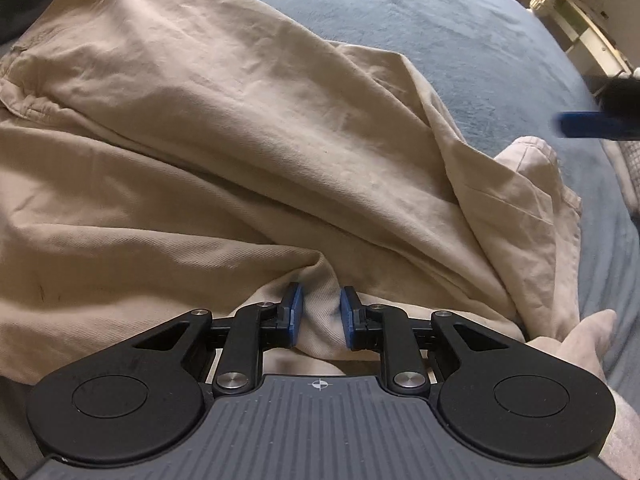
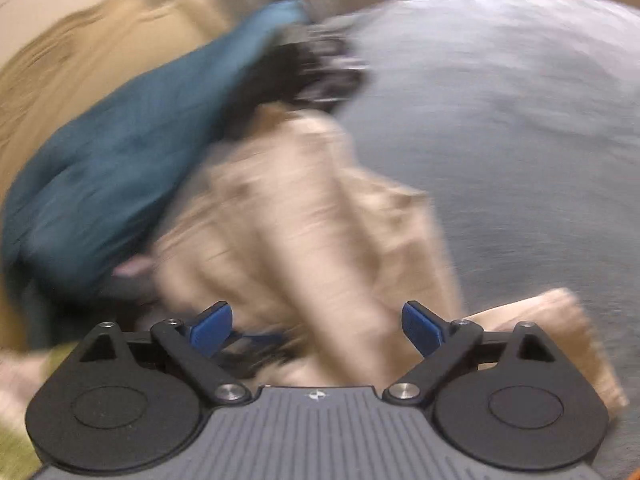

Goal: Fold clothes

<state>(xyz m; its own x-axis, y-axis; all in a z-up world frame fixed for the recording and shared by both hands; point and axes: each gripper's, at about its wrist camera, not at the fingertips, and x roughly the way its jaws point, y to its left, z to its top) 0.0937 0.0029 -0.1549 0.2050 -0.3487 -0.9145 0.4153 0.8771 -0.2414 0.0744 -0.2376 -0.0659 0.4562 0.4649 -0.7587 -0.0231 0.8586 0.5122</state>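
The left gripper [image 1: 320,316] pinched a ridge of the beige trousers [image 1: 224,152], whose length ran away from it across the grey blanket [image 1: 460,40]. The right gripper [image 2: 316,330], nearer the trousers' loose hem, gaped empty.

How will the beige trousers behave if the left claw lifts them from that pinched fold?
Probably floppy: the beige trousers lie in soft creases on the blue blanket. Likely to drape and drag, as most cloth lies beyond the left claw. The woven twill seems unlikely to slip.
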